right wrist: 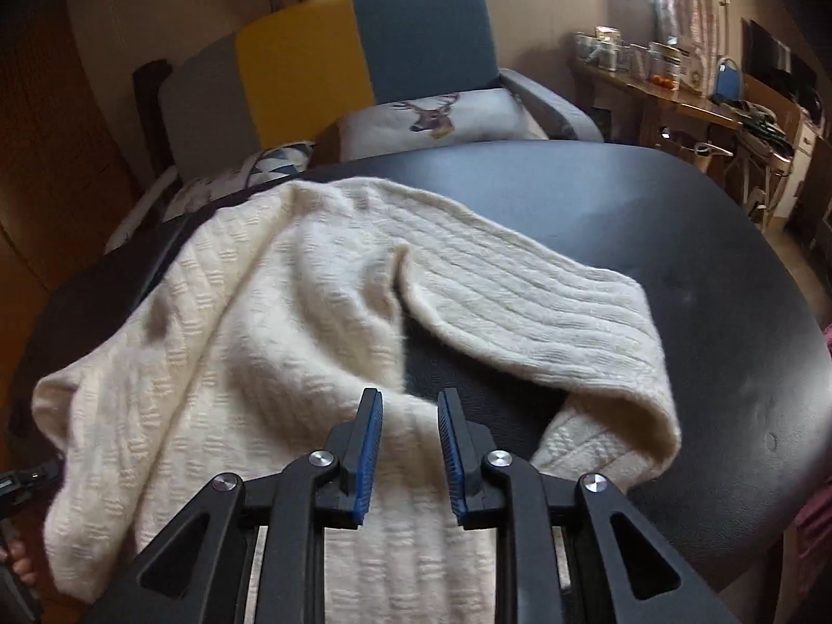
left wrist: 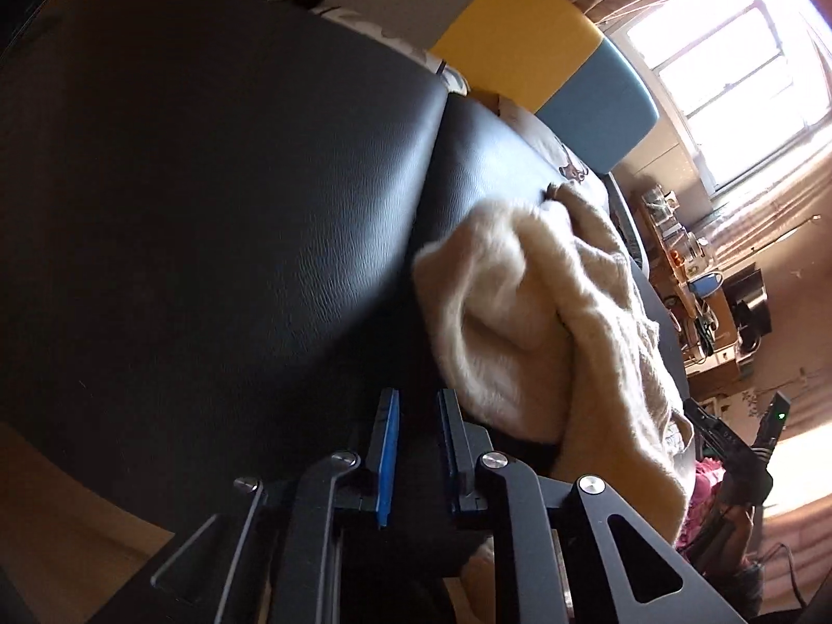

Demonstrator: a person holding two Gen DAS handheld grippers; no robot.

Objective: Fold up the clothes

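light: window glare | interior dim | edges: fisheye-warped, slight blur

sweater: lower part cut off by bottom edge, hidden behind right gripper | table: partly covered | shelf items: too small to be told

Cream knit sweater is sprawled over the black table, hanging off the near edge, one sleeve flopped toward the right side. Right tool hovers just above it, jaws a little apart, nothing between them. Colour-block chair sits behind.
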